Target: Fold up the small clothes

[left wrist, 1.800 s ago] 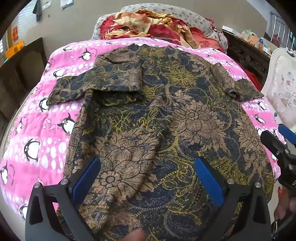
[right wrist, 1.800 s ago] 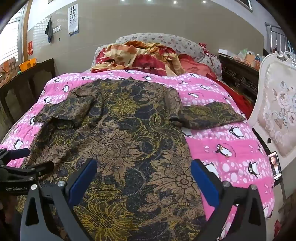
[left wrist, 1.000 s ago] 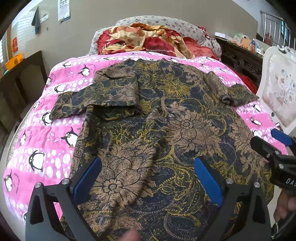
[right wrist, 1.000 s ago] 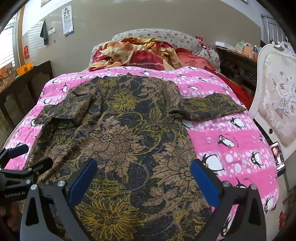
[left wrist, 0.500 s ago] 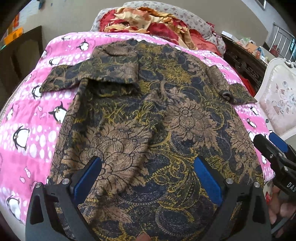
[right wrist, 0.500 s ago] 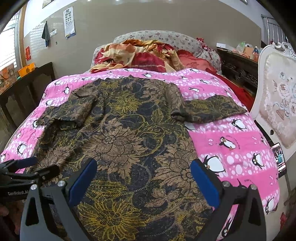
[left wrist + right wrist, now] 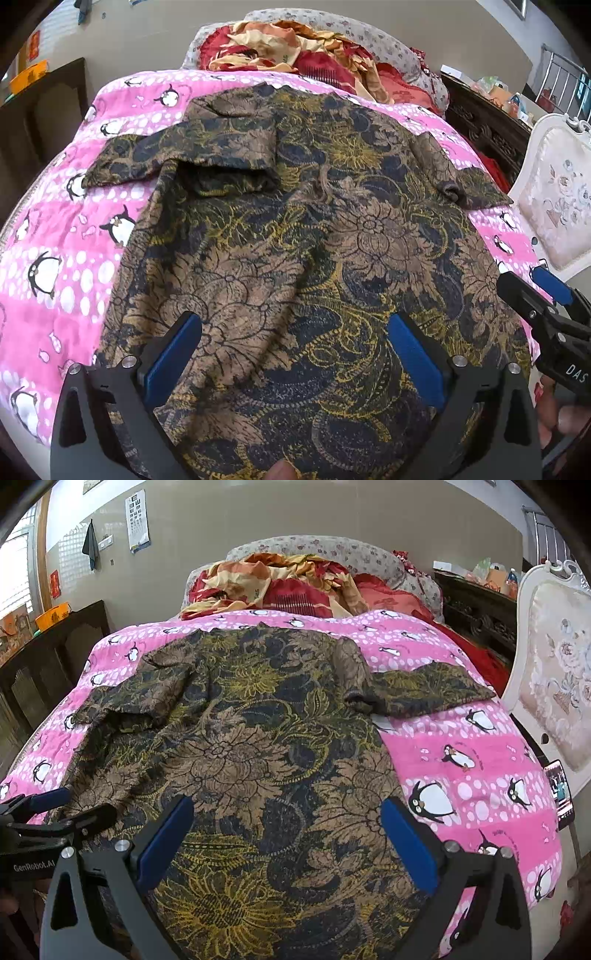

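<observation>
Since the earlier frames: both tools have kept their wide spread; the left one has shifted its aim over the garment, and the garment itself lies as before.

Item 1, left tool (image 7: 294, 345): fingers spread wide, blue pads well apart, nothing between them. It hangs over the near hem of the shirt; contact with the cloth cannot be told.

Item 2, right tool (image 7: 284, 827): fingers likewise spread wide, holding nothing, poised over the near part of the shirt, toward its right edge. Its tip also shows at the right edge of the left view, held by a hand (image 7: 557, 417).

Item 3, shirt (image 7: 258, 746): dark with brown and yellow flowers, spread flat on the bed, collar end toward the pillows. One sleeve (image 7: 177, 158) is folded over onto the body at the left; the other sleeve (image 7: 424, 692) lies out to the right on the blanket.

Item 4, blanket (image 7: 480, 775): pink, with penguins, under the shirt.

Item 5, bedding (image 7: 280, 587): a red and orange heap at the head of the bed.

Item 6, chair (image 7: 554, 672): white, just beside the bed on the right.
</observation>
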The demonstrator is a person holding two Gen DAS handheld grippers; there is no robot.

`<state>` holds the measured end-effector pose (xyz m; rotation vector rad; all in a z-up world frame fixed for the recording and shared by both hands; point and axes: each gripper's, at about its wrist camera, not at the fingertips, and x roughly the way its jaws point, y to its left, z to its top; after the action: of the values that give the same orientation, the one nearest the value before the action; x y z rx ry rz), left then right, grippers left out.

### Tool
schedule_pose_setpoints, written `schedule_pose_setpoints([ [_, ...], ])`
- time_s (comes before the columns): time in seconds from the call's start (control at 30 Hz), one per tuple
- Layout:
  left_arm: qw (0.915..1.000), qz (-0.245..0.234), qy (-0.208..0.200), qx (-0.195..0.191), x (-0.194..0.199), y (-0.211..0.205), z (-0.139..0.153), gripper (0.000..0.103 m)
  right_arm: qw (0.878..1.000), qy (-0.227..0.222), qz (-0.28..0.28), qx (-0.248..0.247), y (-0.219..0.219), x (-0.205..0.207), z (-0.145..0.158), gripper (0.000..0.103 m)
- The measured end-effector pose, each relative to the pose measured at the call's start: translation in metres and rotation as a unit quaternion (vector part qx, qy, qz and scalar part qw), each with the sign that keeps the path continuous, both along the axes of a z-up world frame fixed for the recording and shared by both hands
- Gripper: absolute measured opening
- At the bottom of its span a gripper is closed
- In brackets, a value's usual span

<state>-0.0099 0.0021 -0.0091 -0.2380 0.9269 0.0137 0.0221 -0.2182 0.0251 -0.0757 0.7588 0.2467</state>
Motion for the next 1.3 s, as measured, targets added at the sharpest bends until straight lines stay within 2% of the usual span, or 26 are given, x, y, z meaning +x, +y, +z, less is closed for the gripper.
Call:
schedule_pose_setpoints([
  [0.37,0.9999,-0.007,0.014,0.000,0.0007,-0.0039,-0.0064,0.086,1.000,0.005,-0.004,-0.002,-0.0016,-0.0012,-0.0046,0.103],
  [1.3,0.9998,-0.012,0.013,0.007,-0.0033,-0.0038,-0.0037,0.086,1.000,0.004,0.000,-0.002,0.0014,-0.0037,-0.0046,0.103],
])
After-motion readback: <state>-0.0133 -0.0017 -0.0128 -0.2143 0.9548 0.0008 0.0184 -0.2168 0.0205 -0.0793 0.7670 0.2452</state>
